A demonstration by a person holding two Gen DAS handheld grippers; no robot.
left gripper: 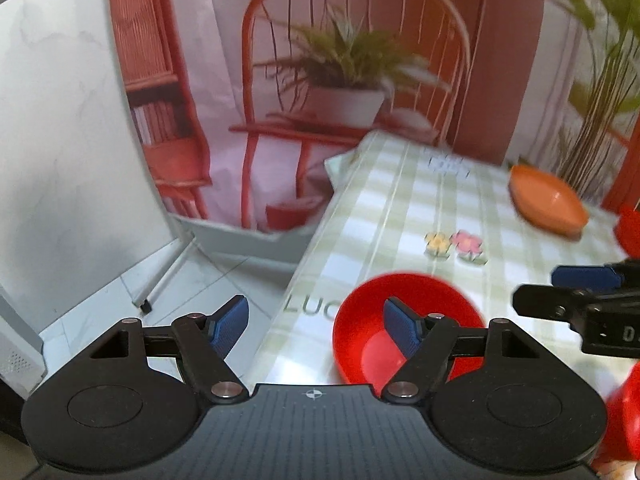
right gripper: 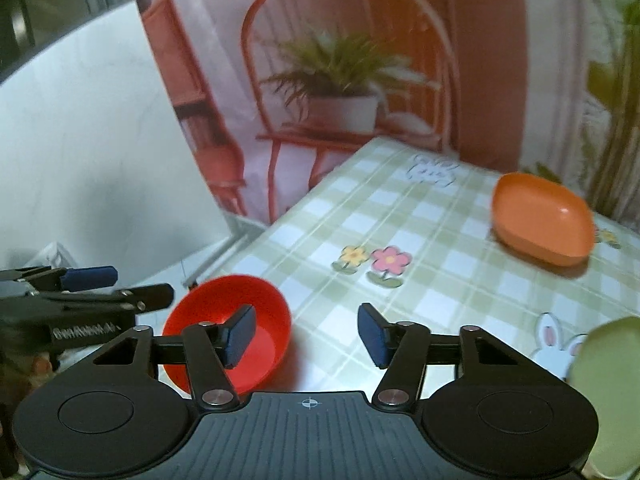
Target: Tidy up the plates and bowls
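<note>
A small red bowl (left gripper: 372, 320) sits near the table's left front edge; it also shows in the right wrist view (right gripper: 256, 304). My left gripper (left gripper: 316, 326) is open and empty, its right finger over the bowl and its left finger past the table edge. My right gripper (right gripper: 306, 334) is open and empty, its left finger over the same bowl. An orange dish (left gripper: 548, 200) rests at the far right of the table, also seen in the right wrist view (right gripper: 542, 218). A pale green dish (right gripper: 604, 392) shows at the right wrist view's right edge.
The table has a green checked cloth (right gripper: 400, 220) with flower and rabbit prints. More red pieces (left gripper: 628, 408) show at the left wrist view's right edge. A white board (left gripper: 60, 140) stands on the floor left of the table. A printed backdrop hangs behind.
</note>
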